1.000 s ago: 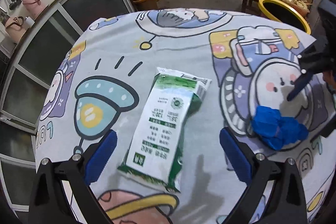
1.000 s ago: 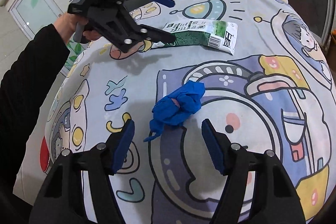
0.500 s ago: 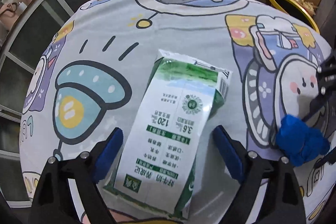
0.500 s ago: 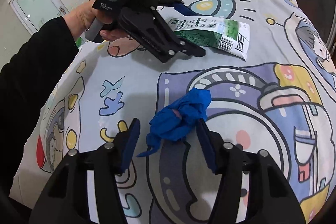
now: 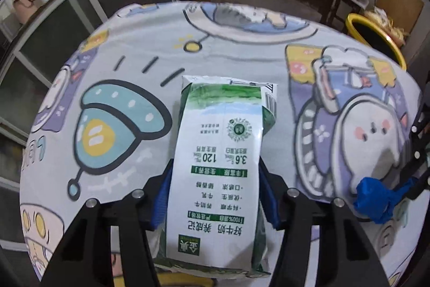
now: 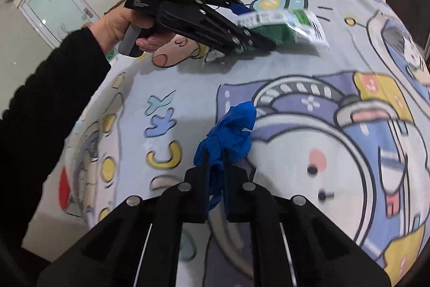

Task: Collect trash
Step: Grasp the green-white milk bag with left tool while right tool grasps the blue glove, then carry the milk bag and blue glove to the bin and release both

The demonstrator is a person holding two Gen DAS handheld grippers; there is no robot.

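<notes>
A: What does the left gripper (image 5: 215, 195) have?

B: Its jaws have just been closing, and the green-and-white printed milk pouch (image 5: 217, 166) sits lengthwise between them. The blue pads (image 5: 161, 203) lie against the pouch's two long edges, so it is gripped at roughly half width. The pouch's far end reaches out well past the jaws over the cartoon-printed cloth surface (image 5: 129, 88).

A: Is the pouch off the cloth?

B: From the right wrist view its far end looks raised, with a shadow beneath, but it is blurred, so I cannot tell for sure. A hand (image 6: 121, 26) in a black sleeve (image 6: 45, 88) holds that gripper's handle.

A: And the right gripper (image 6: 215, 160)?

B: Its jaws have just been closing too, and now stand almost together. They pinch the near tail of a crumpled blue glove-like wad of thin plastic (image 6: 228, 133). Most of the wad bulges out just ahead of the jaws and rests on the cloth.

A: Where is the wad relative to the left jaws?

B: Off to their right side, near the cloth's edge, well apart from the pouch. In the left wrist view the wad is seen with the right gripper's black fingers on it.

A: Anything beyond the surface?

B: A yellow-rimmed black bin (image 5: 376, 34) stands far ahead and to the right of the left jaws.
</notes>
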